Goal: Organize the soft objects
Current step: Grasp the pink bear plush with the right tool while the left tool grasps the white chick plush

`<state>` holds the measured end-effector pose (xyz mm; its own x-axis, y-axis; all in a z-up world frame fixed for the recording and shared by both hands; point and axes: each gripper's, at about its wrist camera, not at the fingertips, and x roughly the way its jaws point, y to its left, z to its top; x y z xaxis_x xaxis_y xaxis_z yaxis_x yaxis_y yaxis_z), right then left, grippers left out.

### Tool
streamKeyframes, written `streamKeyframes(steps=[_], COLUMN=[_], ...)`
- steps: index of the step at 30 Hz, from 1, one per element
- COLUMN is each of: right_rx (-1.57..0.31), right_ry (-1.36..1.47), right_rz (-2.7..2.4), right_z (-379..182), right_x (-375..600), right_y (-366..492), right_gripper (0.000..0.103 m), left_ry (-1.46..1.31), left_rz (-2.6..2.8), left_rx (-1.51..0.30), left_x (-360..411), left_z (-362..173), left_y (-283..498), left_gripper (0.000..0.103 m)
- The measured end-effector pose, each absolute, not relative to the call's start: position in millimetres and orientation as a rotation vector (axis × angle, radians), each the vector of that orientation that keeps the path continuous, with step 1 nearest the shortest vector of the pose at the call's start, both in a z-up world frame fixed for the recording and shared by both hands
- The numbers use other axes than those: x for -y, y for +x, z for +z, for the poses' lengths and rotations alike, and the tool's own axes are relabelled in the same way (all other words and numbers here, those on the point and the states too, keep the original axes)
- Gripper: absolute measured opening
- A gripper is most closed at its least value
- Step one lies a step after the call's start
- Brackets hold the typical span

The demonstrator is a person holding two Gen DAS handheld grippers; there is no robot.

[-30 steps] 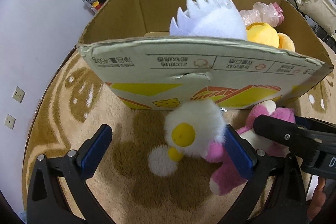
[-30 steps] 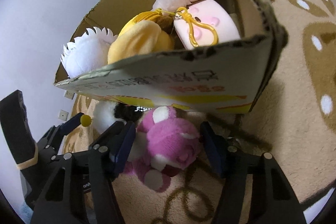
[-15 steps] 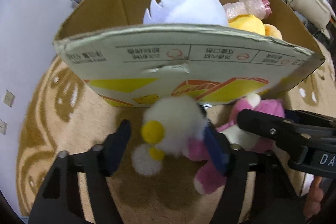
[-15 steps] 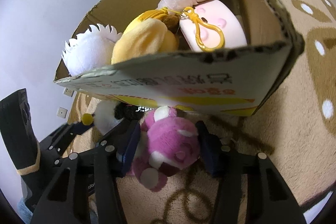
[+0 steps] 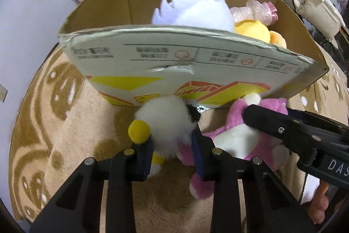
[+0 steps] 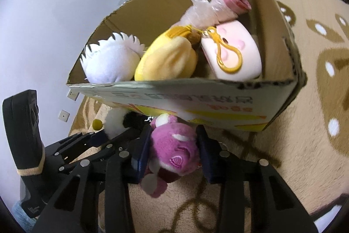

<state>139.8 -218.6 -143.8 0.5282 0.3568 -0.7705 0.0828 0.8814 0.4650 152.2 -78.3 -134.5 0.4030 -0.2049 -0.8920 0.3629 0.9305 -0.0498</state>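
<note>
Cardboard box [image 6: 218, 99]: plush toys inside | left fingers [image 5: 142, 153] clamp white plush [image 5: 168, 123] | right fingers [image 6: 139, 152] clamp pink plush [image 6: 174, 150]

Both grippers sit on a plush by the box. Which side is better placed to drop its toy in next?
Probably right. The right gripper grips the pink plush squarely near the cardboard box. The left gripper pinches only the white plush's lower edge.

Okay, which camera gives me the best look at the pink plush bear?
The right wrist view: the pink plush bear sits centred between that gripper's fingers, face and snout visible. In the left wrist view, the bear lies off to the right, partly hidden behind the right gripper's finger, face unseen.
</note>
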Motion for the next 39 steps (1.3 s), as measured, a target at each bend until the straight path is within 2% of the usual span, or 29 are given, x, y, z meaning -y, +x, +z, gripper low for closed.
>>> streamKeyframes(steps=[15, 16, 17, 27, 29, 31, 38, 39], right_rx=[-0.96, -0.953, -0.948, -0.916, -0.918, -0.917, -0.933, -0.936], right_ry=[0.402, 0.396, 0.395, 0.345, 0.326, 0.324, 0.336, 0.338], right_rz=[0.116, 0.11, 0.108, 0.082, 0.073, 0.068, 0.052, 0.052], right_z=[-119.3, -116.3, -113.3, -96.3, -96.7, -95.8, -100.4, -101.3], right_x=[218.1, 220.9, 222.8, 221.6, 222.1, 221.2, 224.1, 224.5], right_y=[126.7, 123.8, 121.3, 103.8, 102.9, 102.9, 104.0, 104.9], right_gripper=[0.042, 0.042, 0.042, 0.042, 0.042, 0.042, 0.042, 0.042], left_ry=[0.15, 0.146, 0.149, 0.045, 0.024, 0.003, -0.004, -0.012], left_rz=[-0.333, -0.33, -0.318, -0.282, -0.295, -0.307, -0.298, -0.299], left_rx=[-1.031, -1.028, -1.019, -1.02, -1.014, -1.016, -1.05, -1.055], left_x=[58.1, 55.9, 53.9, 26.3, 25.8, 25.8, 29.8, 29.5], left_z=[-109.9, -107.9, -105.4, -99.4, -97.9, -97.1, -105.5, -106.3], left_y=[132.4, 130.5, 128.9, 135.1, 138.2, 140.8, 149.8, 150.8], left_gripper=[0.026, 0.007, 0.001, 0.001, 0.004, 0.012, 0.021, 0.026])
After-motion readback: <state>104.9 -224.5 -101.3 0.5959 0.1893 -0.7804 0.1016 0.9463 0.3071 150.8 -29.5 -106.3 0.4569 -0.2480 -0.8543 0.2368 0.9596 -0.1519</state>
